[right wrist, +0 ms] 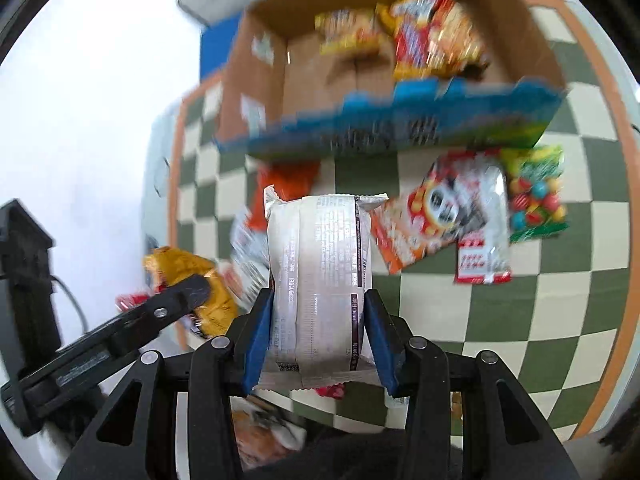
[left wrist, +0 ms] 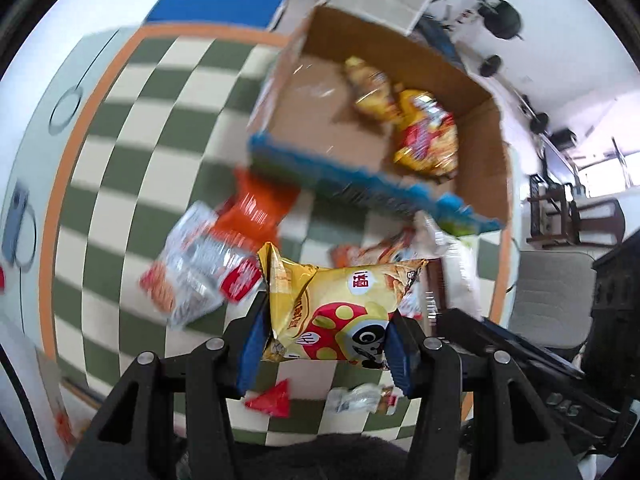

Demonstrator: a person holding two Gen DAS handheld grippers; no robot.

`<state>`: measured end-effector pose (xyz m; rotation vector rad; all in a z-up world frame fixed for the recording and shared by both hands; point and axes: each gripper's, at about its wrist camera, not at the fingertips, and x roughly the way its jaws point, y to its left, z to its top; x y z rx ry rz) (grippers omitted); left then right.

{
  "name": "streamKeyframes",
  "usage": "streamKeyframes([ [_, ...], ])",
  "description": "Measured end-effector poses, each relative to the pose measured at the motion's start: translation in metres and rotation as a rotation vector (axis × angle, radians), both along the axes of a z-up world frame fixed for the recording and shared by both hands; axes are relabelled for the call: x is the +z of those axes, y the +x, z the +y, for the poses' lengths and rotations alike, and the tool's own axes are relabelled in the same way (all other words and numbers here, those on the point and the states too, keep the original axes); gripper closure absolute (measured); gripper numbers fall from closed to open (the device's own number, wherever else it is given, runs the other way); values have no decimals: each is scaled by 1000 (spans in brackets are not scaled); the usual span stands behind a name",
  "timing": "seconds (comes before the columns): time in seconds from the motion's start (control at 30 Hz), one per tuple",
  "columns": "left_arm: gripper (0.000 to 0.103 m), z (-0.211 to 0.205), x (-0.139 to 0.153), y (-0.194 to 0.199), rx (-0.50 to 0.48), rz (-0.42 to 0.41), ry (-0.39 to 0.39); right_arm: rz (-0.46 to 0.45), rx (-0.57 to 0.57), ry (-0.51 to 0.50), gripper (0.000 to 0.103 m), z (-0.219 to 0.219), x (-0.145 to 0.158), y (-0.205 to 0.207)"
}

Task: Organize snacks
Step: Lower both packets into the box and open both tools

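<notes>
- Your left gripper (left wrist: 326, 344) has its jaws clamped on a yellow snack bag (left wrist: 340, 312): a glossy, crinkled foil pouch with a red-and-yellow cartoon print, pinched across its width between the blue pads.
- Your right gripper (right wrist: 320, 336) has its jaws clamped on a white snack pack (right wrist: 320, 280), a long, smooth plastic-wrapped block with fine print and crimped ends, standing upright between the pads.
- Both packs hang above the surface (left wrist: 132, 152), which is covered by a green-and-cream checked mat with an orange border.
- Loose on that mat lie a clear crinkly packet (left wrist: 196, 268), an orange bag (left wrist: 252, 216), an orange panda-print bag (right wrist: 420, 224) and a pouch of coloured candy balls (right wrist: 536, 196).
- Farther off stands an open cardboard box (left wrist: 320, 128), with brown corrugated walls and a blue printed front flap.
- Inside it, two yellow-and-red foil bags (left wrist: 424, 132) lie against the far side; the rest of the box floor is bare cardboard.
</notes>
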<state>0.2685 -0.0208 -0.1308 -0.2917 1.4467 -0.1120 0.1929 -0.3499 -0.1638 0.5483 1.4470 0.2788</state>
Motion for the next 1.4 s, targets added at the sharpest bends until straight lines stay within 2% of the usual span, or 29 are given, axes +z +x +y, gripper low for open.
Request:
streamKeyframes([
  [0.13,53,-16,14,48,-61,-29,27,-83,-72,-8,55,-32,35,25],
  [0.27,53,-30,12,112,-107,-28,55,-124,-125,-74,55,-54,43,64],
  [0.43,53,-39,-19,189,-141,30,121,-109,-171,-169,55,-80,21,114],
  [0.63,53,-46,-62,247,-173,97,204,-39,-192,-222,55,-96,-22,154],
  [0.83,51,-48,-92,274,-190,136,249,18,-180,-251,55,-99,-53,167],
  [0.97,50,-44,-106,282,-163,185,226,60,-171,-235,53,-98,-65,167],
  [1.0,46,-41,-108,284,-148,191,206,70,-176,-234,52,-99,-66,167],
  [1.03,36,-40,-107,284,-138,191,201,90,-178,-235,51,-99,-69,168],
  [1.1,24,-40,-106,285,-136,193,207,108,-171,-240,41,-98,-70,168],
  [1.13,23,-42,-105,285,-139,191,202,110,-170,-252,24,-98,-69,169],
  [1.17,23,-43,-103,285,-144,190,194,107,-169,-254,15,-97,-69,171],
  [1.4,20,-44,-80,276,-143,121,191,73,-141,-287,13,-89,-54,178],
])
